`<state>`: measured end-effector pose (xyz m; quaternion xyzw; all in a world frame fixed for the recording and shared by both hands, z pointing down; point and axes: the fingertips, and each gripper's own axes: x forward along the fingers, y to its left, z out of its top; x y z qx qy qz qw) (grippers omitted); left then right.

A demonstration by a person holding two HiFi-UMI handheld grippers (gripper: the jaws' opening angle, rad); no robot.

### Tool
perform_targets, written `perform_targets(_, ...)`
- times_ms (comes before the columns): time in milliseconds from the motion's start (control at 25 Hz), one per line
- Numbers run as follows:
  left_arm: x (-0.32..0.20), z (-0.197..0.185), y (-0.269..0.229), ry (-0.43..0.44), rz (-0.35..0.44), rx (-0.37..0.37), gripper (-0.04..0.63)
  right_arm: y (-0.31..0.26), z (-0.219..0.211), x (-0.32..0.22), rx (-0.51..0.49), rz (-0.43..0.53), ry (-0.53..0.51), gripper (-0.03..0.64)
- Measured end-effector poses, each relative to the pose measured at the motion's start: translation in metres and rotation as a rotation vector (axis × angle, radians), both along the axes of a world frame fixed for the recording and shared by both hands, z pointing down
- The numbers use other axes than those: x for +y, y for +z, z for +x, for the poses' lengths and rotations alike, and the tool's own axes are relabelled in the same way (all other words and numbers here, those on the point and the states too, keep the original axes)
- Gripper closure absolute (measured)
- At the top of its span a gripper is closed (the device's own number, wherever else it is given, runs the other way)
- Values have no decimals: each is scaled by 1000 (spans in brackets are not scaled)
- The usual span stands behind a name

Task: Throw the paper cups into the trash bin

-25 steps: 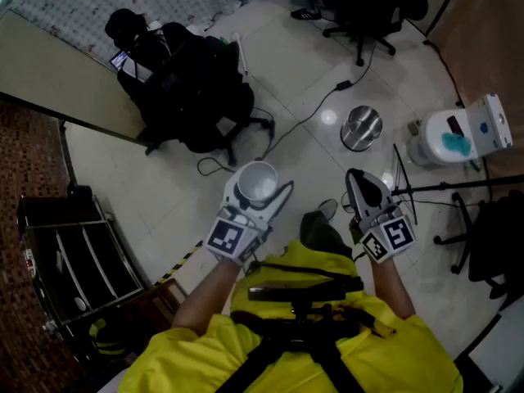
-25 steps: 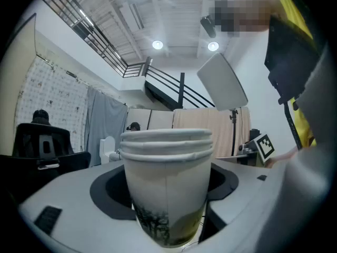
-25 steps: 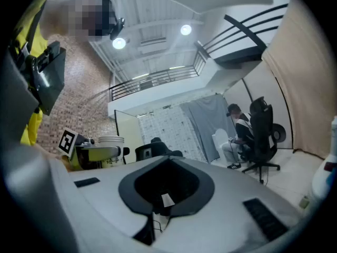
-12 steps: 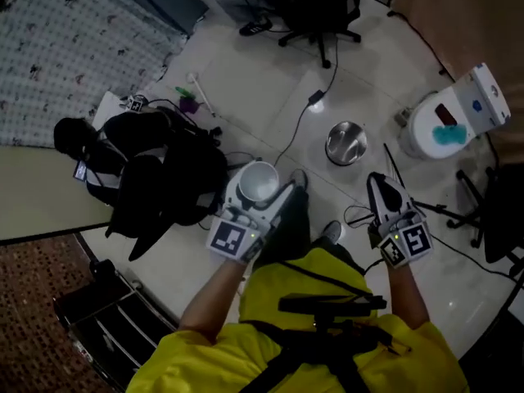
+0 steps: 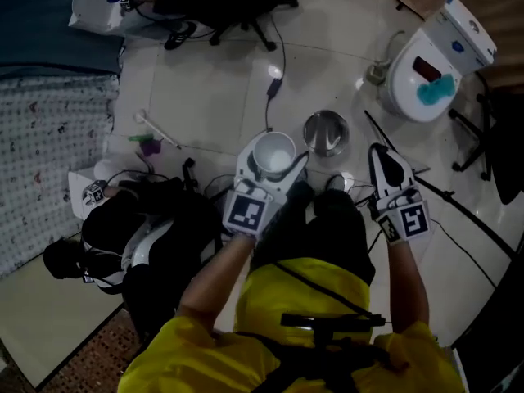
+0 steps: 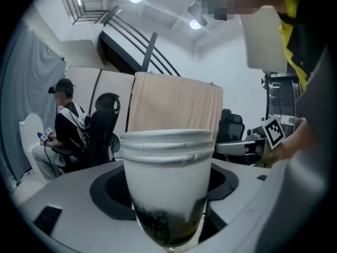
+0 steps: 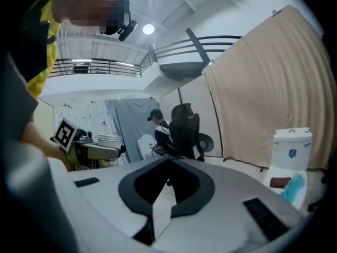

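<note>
1. A nested stack of white paper cups (image 6: pixel 168 178) stands upright, mouth up, between the jaws of the left gripper (image 5: pixel 273 164). The jaws are set wide and clamp the stack's sides, a hold that looks meant to keep any dregs inside during the carry.
2. The stack shows at least two rolled rims, one above the other. Its lower wall is darkened by a brownish-black stain or leftover liquid.
3. The trash bin (image 5: pixel 326 133), a round, shiny metal one with an open mouth, stands on the pale floor (image 5: pixel 213 97) just ahead of the held cups and slightly to their right. It is close enough that the next move is probably a short reach over its mouth and a release.
4. The right gripper (image 5: pixel 385 160) is out to the right of the left one, with the bin ahead and between them. Its jaws are closed tip to tip on nothing, apparently held aside as a spare.
5. A white toilet (image 5: pixel 426 76) stands beyond the right gripper, well past the bin.
</note>
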<state>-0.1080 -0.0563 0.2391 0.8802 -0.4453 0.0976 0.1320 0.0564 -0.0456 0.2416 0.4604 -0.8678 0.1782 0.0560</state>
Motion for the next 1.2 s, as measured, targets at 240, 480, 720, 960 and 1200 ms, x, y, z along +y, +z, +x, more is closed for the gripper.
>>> perform_targets(240,-35,40,143,54,-167,-52,256,134,26,-45,-44,-115,70,611)
perform_targets(480,-24,89,387,129,-380,-90,255,338,54,-26,-19,-317,107,611)
perform_targets(720,-3,130,600,194,-511,-182,255,490,57,6,96,-440,93,611)
perform_targets(960,7,120,676,223,-553,-534,249,525,50,1,172,-465,96,612)
perform_targets(1200,17,116,699,219,-618,-622,166,545,56,3,268,-457,39,611)
